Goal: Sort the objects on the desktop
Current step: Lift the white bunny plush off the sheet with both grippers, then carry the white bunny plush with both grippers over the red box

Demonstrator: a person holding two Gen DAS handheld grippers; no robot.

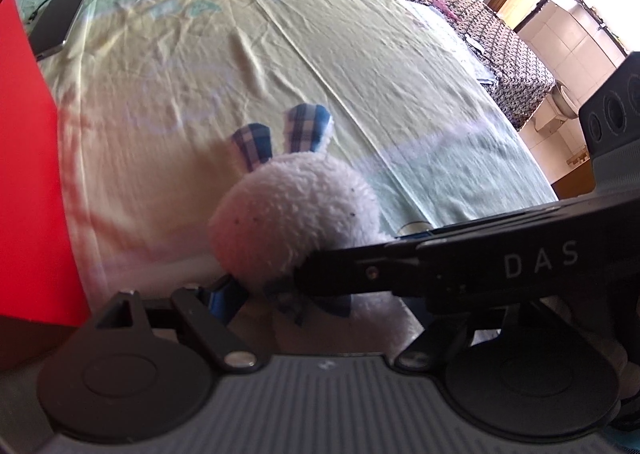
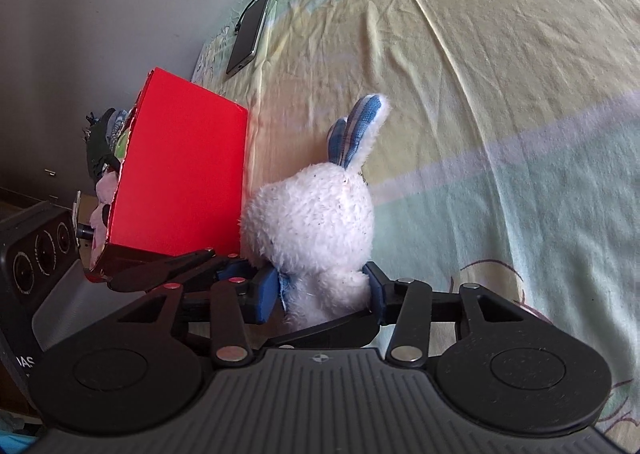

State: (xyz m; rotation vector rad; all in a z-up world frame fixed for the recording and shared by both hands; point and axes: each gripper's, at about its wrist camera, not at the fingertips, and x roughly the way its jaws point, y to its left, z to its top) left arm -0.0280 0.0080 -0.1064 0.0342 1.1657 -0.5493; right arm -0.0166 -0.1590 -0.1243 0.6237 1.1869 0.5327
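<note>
My right tongs [image 2: 326, 290] pinched the bunny [image 2: 312, 222] at its neck, just beside the red box [image 2: 184, 170]. Soft, light plush, it squashed, so the neck suited. Left tongs [image 1: 260, 286] stood spread around it.

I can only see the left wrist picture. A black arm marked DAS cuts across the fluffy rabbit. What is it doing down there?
Observer: That is the right claw. Its own view shows its blue pads pressing on either side of the plush rabbit, just below the head.
Operator: And the red thing at my left edge, is anything in it?
Observer: Yes. It is a red box, and soft toys poke out of its open side, the side away from the rabbit.
</note>
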